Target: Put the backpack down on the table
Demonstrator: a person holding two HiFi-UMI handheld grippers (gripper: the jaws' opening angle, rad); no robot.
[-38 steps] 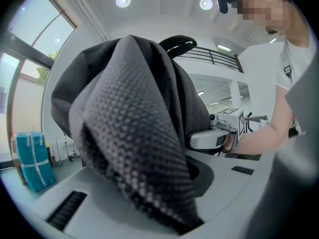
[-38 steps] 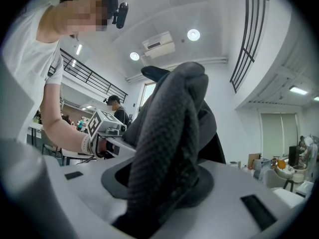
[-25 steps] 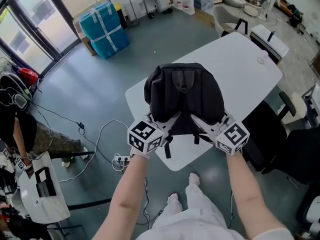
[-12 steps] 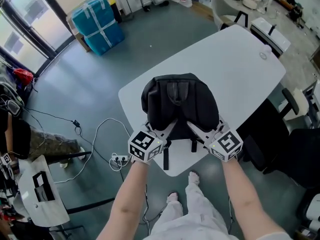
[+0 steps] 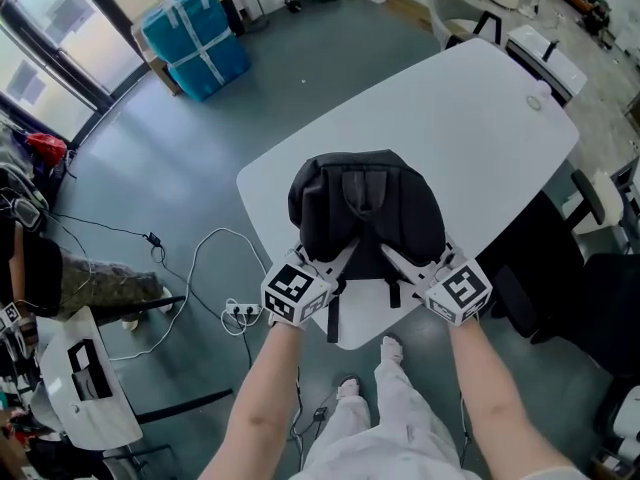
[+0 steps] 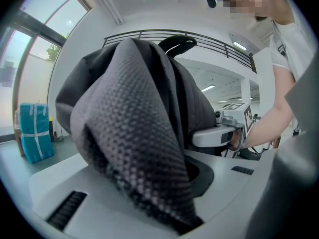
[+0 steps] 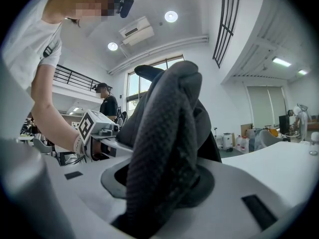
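Note:
A black backpack [image 5: 365, 208] stands upright over the near end of the white table [image 5: 470, 138], its back panel and top handle facing me. Its base is hidden, so I cannot tell whether it rests on the tabletop. My left gripper [image 5: 343, 255] is shut on the left mesh shoulder strap [image 6: 144, 148], which fills the left gripper view. My right gripper [image 5: 393, 257] is shut on the right shoulder strap [image 7: 159, 168]. Both grippers sit at the near table edge, side by side, pointing at the pack.
Blue wrapped boxes [image 5: 195, 38] stand on the floor at the back left. A cable and power strip [image 5: 240, 313] lie left of the table. Dark chairs [image 5: 590, 218] flank its right side. A white cart [image 5: 85, 388] and a person [image 5: 45, 268] are at far left.
Both grippers and the backpack have come down toward the table's near end. The grips on the two straps are unchanged.

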